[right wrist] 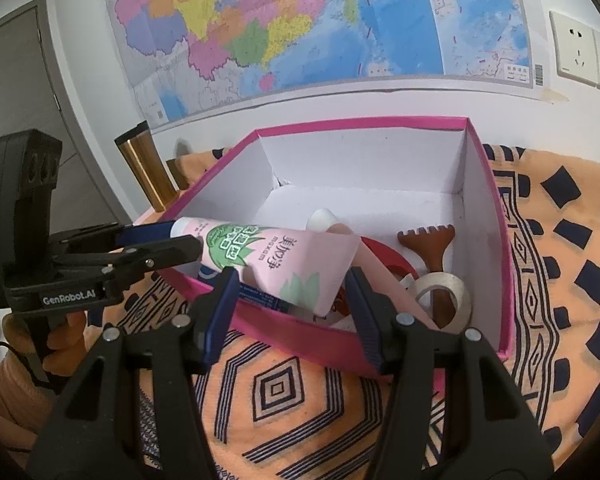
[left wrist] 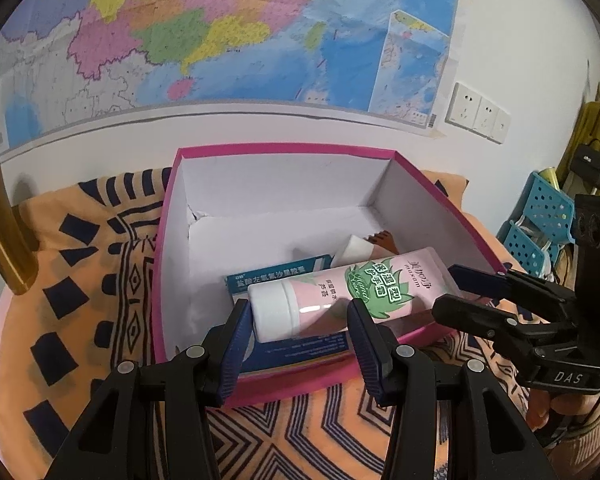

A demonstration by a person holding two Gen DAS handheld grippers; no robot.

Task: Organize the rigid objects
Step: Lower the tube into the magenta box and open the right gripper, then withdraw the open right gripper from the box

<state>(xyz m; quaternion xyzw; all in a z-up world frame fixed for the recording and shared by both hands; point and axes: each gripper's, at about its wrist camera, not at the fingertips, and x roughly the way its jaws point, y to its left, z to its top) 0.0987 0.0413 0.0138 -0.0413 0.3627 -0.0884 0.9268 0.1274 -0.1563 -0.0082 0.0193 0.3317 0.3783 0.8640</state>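
pink tube sitting slantwise in the box, both grippers spread

so the pink hand cream tube (left wrist: 340, 292) is lying inside the pink box (left wrist: 168, 240), propped on a blue medicine carton (left wrist: 276, 276), and in the right wrist view its flat crimped end rides up near the box's front wall. its long axis runs diagonally: white cap toward the left hand-held gripper (left wrist: 296, 344), crimped tail toward the right hand-held gripper (right wrist: 288, 308).

the left one has its fingers spread apart, straddling the cap end from just outside the front wall, holding nothing. the right one is also released and empty, its fingers either side of the tail end. neither looks to be touching the tube, though the fisheye makes that hard to call.

also in the box: a wooden scratcher (right wrist: 428, 240), a tape roll (right wrist: 444, 292), something red i can't identify. the box sits on an orange patterned cloth (right wrist: 292, 400) over the counter, with a gold tumbler (right wrist: 144, 168) off to the side.

my guess is the tube just got dropped in, or wants laying flat. the left gripper is closer to the cap, so it'd need to close across the short axis there.
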